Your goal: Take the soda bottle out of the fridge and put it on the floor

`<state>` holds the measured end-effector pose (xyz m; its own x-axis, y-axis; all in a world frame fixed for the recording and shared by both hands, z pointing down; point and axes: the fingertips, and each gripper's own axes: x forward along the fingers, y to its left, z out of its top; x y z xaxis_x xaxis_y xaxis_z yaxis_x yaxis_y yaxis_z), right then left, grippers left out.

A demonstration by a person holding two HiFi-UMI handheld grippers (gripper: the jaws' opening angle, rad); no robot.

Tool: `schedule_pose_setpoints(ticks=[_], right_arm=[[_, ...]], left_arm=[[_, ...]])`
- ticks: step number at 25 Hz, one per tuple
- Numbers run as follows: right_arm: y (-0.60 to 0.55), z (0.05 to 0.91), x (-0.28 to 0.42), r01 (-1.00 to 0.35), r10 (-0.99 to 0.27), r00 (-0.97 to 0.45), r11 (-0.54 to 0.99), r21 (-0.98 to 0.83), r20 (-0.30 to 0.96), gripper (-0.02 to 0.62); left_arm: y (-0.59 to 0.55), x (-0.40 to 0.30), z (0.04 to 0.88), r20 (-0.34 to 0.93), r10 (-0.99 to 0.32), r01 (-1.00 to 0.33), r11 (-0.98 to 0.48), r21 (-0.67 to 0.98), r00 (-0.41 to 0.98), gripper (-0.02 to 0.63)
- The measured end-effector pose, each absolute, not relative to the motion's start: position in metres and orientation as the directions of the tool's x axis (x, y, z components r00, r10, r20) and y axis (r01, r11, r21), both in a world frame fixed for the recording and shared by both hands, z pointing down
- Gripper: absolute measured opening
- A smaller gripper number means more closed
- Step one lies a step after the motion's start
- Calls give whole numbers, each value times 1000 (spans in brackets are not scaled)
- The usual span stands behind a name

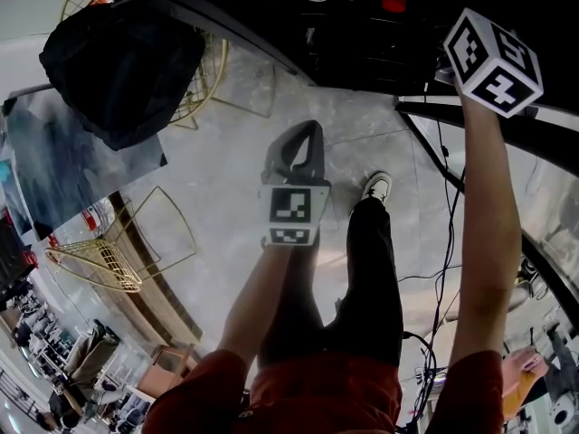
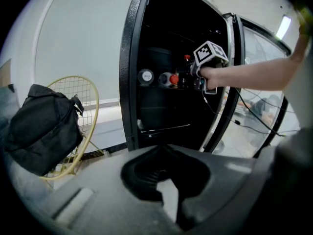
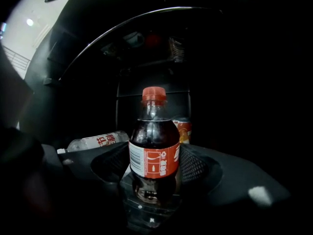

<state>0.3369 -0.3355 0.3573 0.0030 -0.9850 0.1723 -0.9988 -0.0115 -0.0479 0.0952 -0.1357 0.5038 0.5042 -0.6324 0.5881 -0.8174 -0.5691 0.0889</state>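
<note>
Right arm [image 1: 487, 233] was extended, nearly level, into the open fridge [image 2: 128, 82]. Right tongs [image 3: 154, 177] were closed against both sides of the bottle [image 3: 153, 153], which stood upright inside the fridge, with a can [image 3: 184, 129] just behind it to the right. Left arm [image 1: 256, 301] was held forward and low. Left tongs [image 1: 310, 134] pointed down towards the floor [image 1: 217, 179], tips together and empty.

Red short-sleeved top [image 1: 326, 391], black trousers [image 1: 371, 278], white shoe [image 1: 377, 186]; left tool [image 1: 304, 141] dark grey, white cube [image 1: 294, 213], black square markers.
</note>
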Motion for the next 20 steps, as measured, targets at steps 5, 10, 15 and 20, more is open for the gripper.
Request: schedule_pose_setpoints(ticks=[5, 10, 15, 20], right_arm=[[-334, 357, 336, -999, -986, 5, -12, -40, 165, 302], [-334, 358, 336, -999, -986, 2, -8, -38, 168, 302], [-333, 359, 337, -999, -985, 0, -8, -47, 174, 301], [-328, 359, 336, -999, -984, -6, -3, -47, 180, 301]], left_arm=[[-134, 93, 506, 592, -633, -820, -565, 86, 498, 0], [-134, 92, 506, 591, -638, -825, -559, 84, 493, 0], [-132, 95, 504, 590, -640, -826, -557, 87, 493, 0], [-129, 97, 502, 586, -645, -828, -554, 85, 491, 0]])
